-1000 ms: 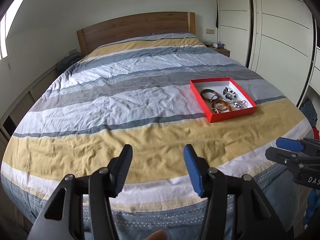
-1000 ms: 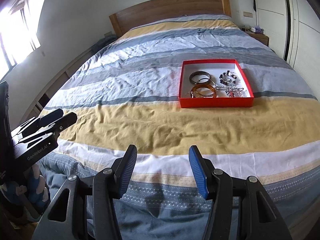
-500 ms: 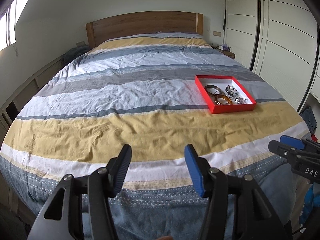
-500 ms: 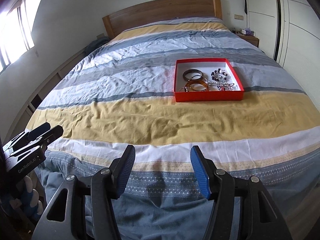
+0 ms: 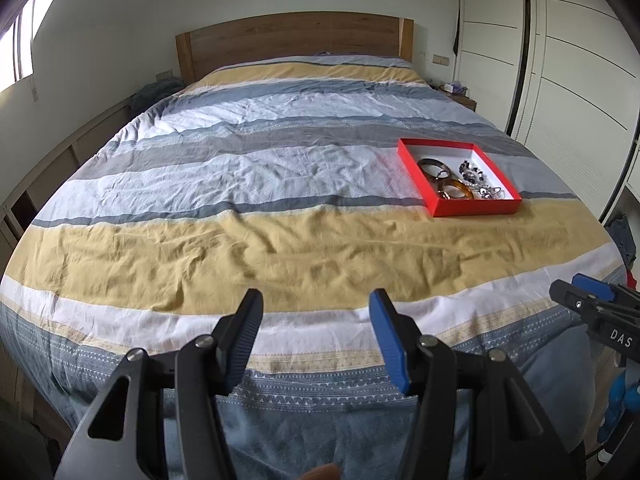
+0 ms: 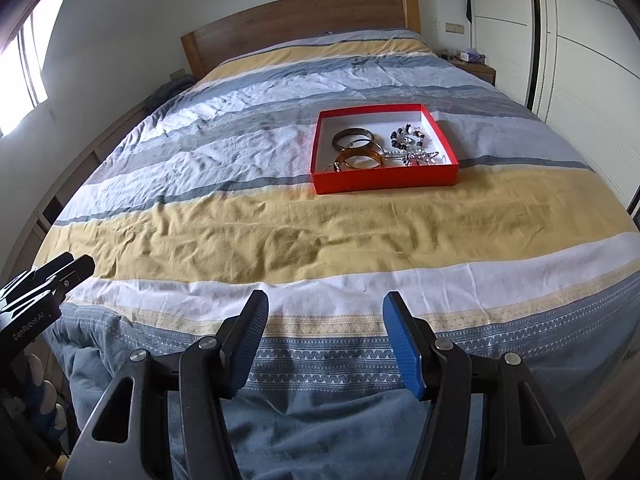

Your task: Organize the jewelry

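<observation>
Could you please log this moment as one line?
left gripper: open, empty | right gripper: open, empty | jewelry: in red tray on bed

We cannot sort the tangled silver pieces (image 6: 418, 158) in the red tray (image 6: 384, 185); the right hand-held gripper (image 5: 596, 304) is cut off at the frame edge

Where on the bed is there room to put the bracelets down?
The yellow stripe of the duvet, in front of the red box, is bare. So is the wide stretch left of the box. Inside the box, the near half is crowded: bangles, beads; only its far edge is free.
</observation>
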{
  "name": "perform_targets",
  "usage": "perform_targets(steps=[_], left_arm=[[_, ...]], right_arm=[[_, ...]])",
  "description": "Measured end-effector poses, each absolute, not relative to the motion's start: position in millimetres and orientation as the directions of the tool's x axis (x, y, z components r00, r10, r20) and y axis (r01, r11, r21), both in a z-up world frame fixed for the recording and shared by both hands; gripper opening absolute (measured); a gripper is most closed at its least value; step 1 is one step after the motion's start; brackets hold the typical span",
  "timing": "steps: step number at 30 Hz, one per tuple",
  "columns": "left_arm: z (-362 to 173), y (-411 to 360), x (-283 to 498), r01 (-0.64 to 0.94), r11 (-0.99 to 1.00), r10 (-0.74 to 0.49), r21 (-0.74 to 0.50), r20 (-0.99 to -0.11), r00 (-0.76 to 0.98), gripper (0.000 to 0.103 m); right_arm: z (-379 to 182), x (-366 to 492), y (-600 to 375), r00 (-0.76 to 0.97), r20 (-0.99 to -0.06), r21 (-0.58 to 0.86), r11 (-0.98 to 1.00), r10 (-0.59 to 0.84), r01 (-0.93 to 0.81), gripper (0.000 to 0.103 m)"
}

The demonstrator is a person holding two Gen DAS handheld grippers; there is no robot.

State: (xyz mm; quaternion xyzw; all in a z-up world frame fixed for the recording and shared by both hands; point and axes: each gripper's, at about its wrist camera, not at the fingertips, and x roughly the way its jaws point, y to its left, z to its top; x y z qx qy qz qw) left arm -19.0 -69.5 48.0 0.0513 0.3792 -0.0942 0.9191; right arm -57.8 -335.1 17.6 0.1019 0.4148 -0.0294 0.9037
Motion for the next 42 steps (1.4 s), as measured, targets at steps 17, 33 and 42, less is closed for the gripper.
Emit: perform_targets(steps=[17, 33, 42], left_arm=[[18.4, -49.3, 5.9, 0.114, 0.993, -0.05, 0.033, -0.759, 0.65, 0.053], [16.1, -45.8, 10.0, 0.105, 0.994, -0.037, 0.04, -0.769, 0.638, 0.053], [14.8, -50.2, 8.9, 0.115, 0.992, -0.041, 0.041, -0.773, 0.633, 0.053]], right_arm=[[13.5, -40.2, -345.1, 0.654, -0.753, 0.074, 0.979, -0.07, 0.191, 0.073], [18.5, -41.8, -353.2, 0.686, -0.722, 0.073, 0.978, -0.084, 0.196, 0.079], [17.1, -41.6, -354.4, 0.684, -0.725, 0.077, 0.977, -0.083, 0.199, 0.08]])
